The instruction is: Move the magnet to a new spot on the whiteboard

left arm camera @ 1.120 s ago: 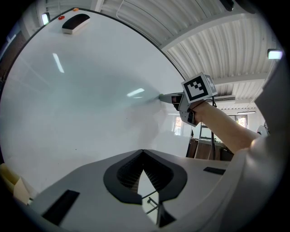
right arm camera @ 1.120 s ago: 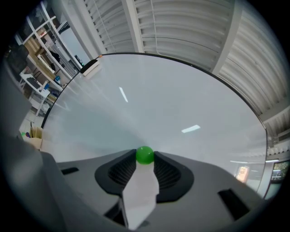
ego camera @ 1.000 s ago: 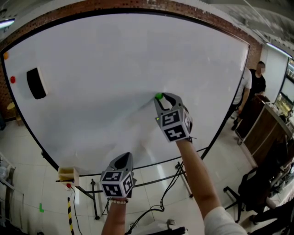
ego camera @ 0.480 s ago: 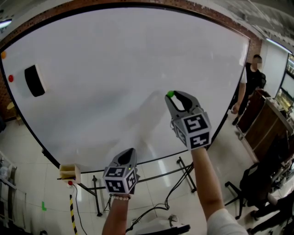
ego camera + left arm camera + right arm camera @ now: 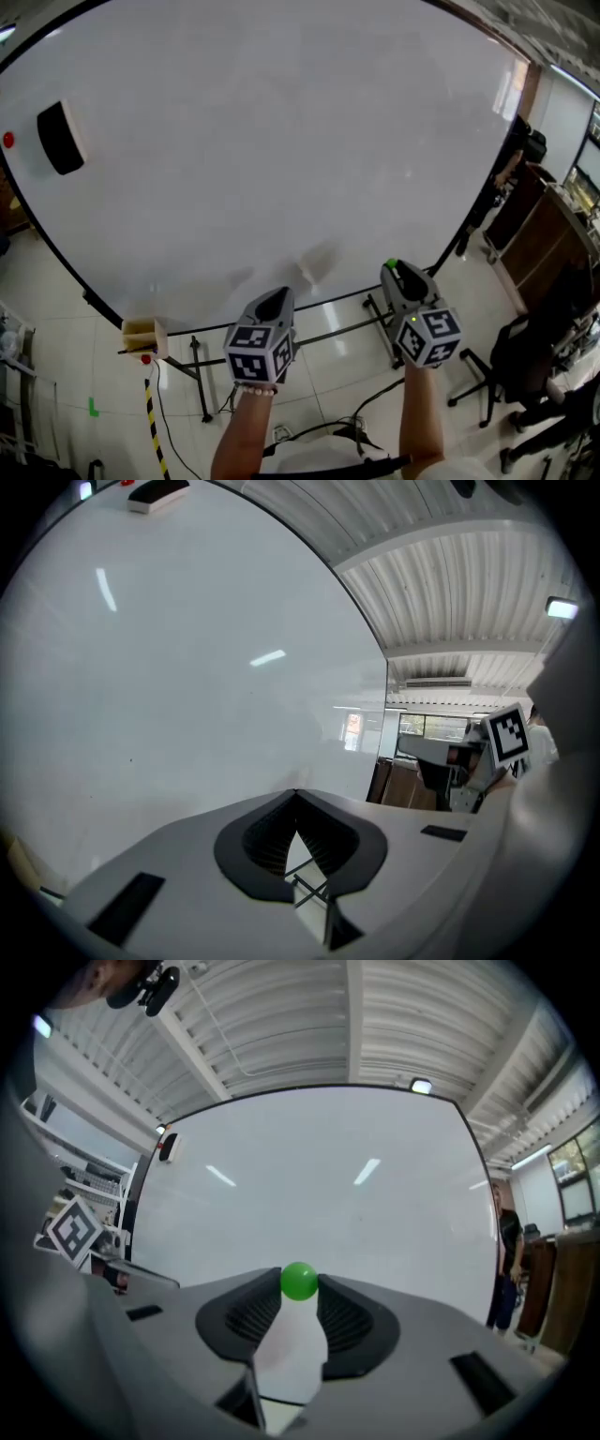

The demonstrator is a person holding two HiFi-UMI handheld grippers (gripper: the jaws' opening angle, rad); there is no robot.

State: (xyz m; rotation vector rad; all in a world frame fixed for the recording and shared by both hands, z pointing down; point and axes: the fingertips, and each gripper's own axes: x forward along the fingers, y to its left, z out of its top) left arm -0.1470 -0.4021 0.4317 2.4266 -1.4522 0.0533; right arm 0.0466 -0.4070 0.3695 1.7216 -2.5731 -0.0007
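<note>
Jaws of right gripper [image 5: 393, 268] clenched on small green magnet [image 5: 299, 1281], held off the whiteboard [image 5: 281, 141], near its lower edge. Jaws of left gripper [image 5: 277, 296] pressed together, nothing between, pointing at the board.

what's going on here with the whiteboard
A person holds a gripper in each hand in front of a large whiteboard. The right gripper has a small green magnet pinched at the tips of its fingers, clear of the board near its lower edge. The left gripper is shut and empty. A black eraser and a red magnet sit at the board's upper left.
</note>
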